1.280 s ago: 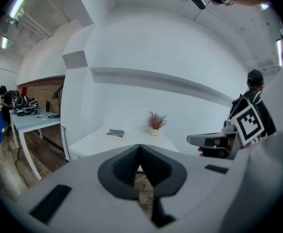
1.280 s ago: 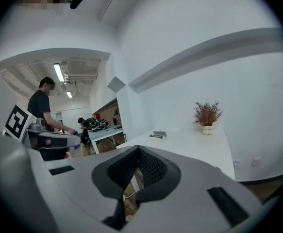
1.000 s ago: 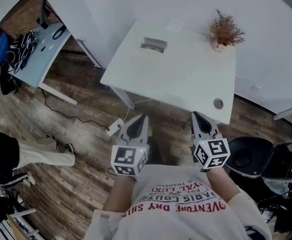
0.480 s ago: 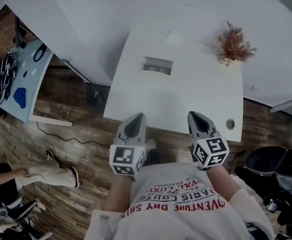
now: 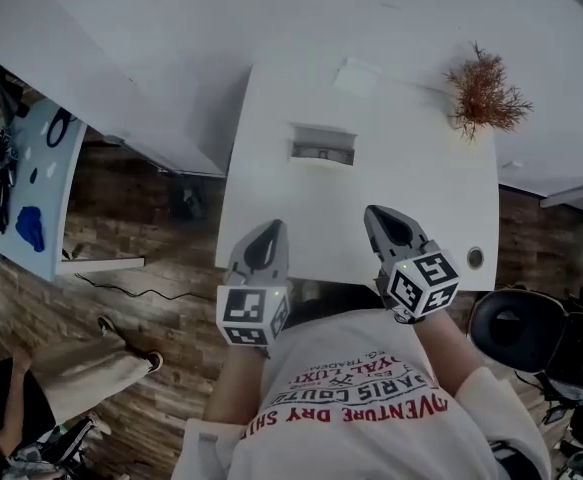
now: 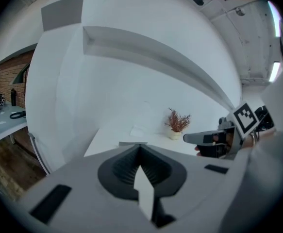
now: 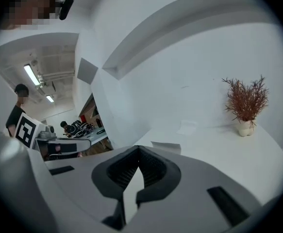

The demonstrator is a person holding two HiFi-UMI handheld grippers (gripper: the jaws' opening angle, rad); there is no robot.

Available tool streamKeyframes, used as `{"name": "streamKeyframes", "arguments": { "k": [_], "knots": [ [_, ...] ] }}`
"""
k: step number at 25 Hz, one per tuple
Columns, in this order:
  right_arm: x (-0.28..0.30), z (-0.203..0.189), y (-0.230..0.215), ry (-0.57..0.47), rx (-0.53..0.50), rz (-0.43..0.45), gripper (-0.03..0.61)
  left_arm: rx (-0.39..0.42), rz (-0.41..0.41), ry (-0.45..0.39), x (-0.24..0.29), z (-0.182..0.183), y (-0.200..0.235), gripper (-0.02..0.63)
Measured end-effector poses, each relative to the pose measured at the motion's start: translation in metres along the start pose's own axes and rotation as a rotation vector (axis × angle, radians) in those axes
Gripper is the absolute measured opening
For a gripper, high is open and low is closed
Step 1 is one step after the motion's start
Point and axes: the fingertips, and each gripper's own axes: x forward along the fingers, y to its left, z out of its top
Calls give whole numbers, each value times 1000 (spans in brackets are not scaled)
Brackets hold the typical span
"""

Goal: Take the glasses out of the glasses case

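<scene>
A small grey glasses case (image 5: 323,146) lies on the white table (image 5: 411,198), toward its far side; I cannot tell whether it is open or what it holds. It shows as a thin grey shape just past the jaws in the left gripper view (image 6: 131,142) and the right gripper view (image 7: 166,147). My left gripper (image 5: 268,231) (image 6: 140,148) is over the table's near edge, shut and empty. My right gripper (image 5: 380,216) (image 7: 139,149) hovers beside it, a little farther in, also shut and empty. Both are well short of the case.
A dried plant in a small pot (image 5: 486,93) stands at the table's far right corner. A flat white sheet (image 5: 356,73) lies behind the case. A cable hole (image 5: 475,258) sits near the front right corner. A black chair (image 5: 516,328) is at right, another desk (image 5: 41,183) at left.
The table has come closer and squarer in the head view. Both grippers now reach over its near edge instead of hanging over the floor. Their jaws have stayed shut.
</scene>
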Motion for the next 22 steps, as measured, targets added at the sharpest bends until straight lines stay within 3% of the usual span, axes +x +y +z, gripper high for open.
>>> {"name": "streamKeyframes", "arguments": {
  "k": [7, 11, 17, 22],
  "knots": [
    [57, 2, -36, 89, -50, -3, 3, -32, 8, 58, 54, 2, 18, 2],
    [93, -4, -43, 164, -122, 97, 3, -34, 4, 103, 88, -8, 19, 2],
    [147, -20, -50, 278, -335, 200, 3, -60, 2, 157, 126, -28, 25, 2],
    [176, -38, -54, 353, -335, 223, 20, -29, -32, 217, 144, -44, 40, 2]
  ]
}}
